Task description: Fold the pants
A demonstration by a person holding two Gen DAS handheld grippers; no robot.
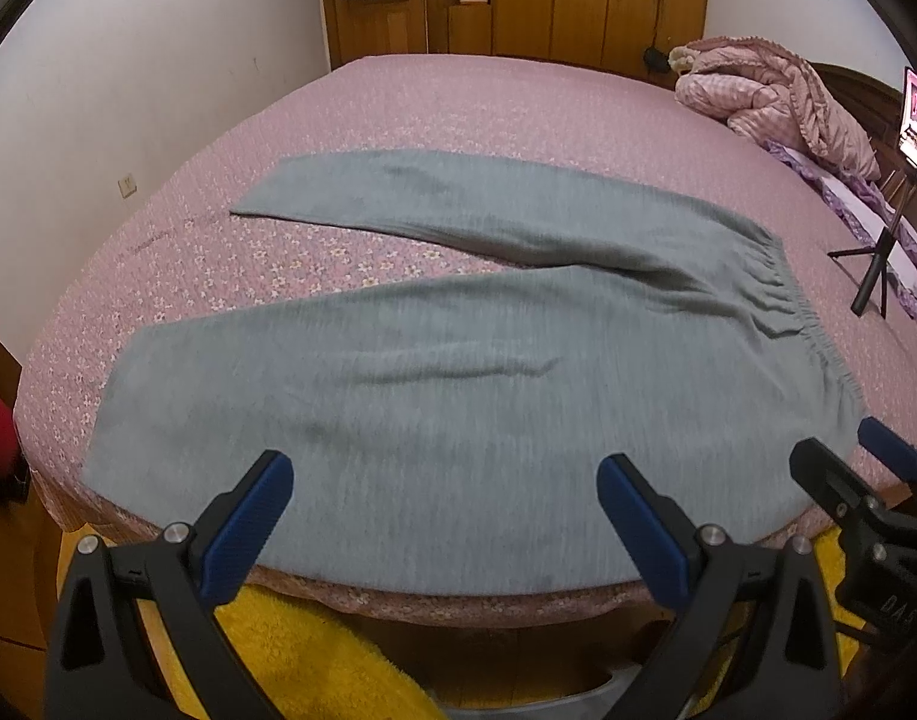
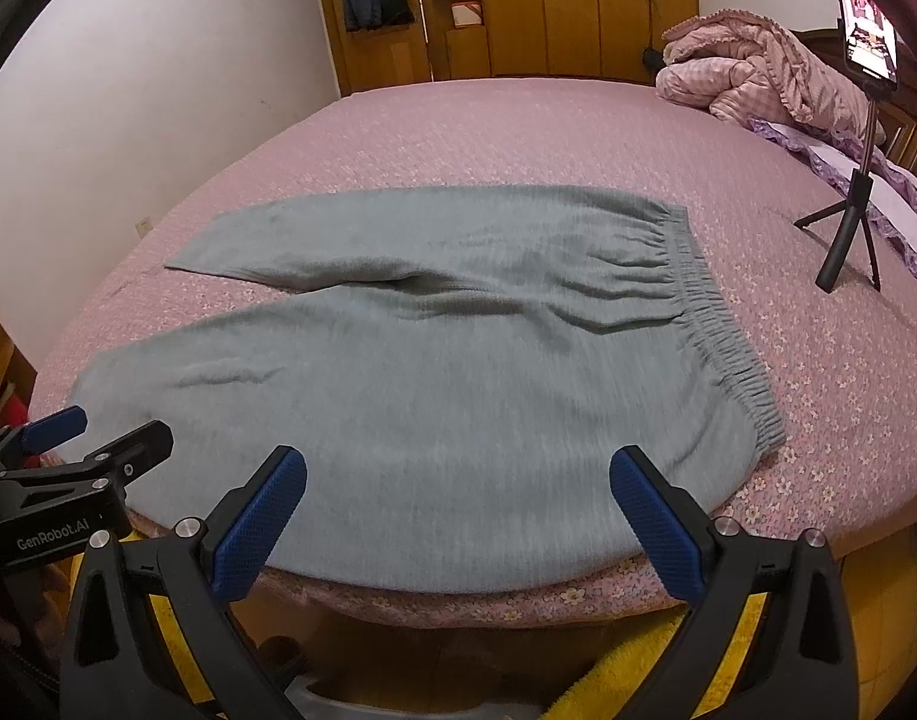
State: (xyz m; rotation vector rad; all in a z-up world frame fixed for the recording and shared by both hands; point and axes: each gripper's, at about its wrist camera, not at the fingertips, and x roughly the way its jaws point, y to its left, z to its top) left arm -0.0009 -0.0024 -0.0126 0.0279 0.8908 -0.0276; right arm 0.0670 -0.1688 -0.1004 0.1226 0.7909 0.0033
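Grey pants (image 1: 458, 372): spread flat on the bed (image 1: 518, 114), long axis crosswise, waistband right, legs splayed left. Left tool (image 1: 443, 495) and right tool (image 2: 458, 489): both spread, empty, poised above the near leg's edge; right nearer the waistband.

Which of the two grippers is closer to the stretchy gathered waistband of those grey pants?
The right gripper, hovering open at the bed's near edge, a little short of the gathered elastic waistband. The left gripper, also open, sits farther along the near leg of the grey pants.
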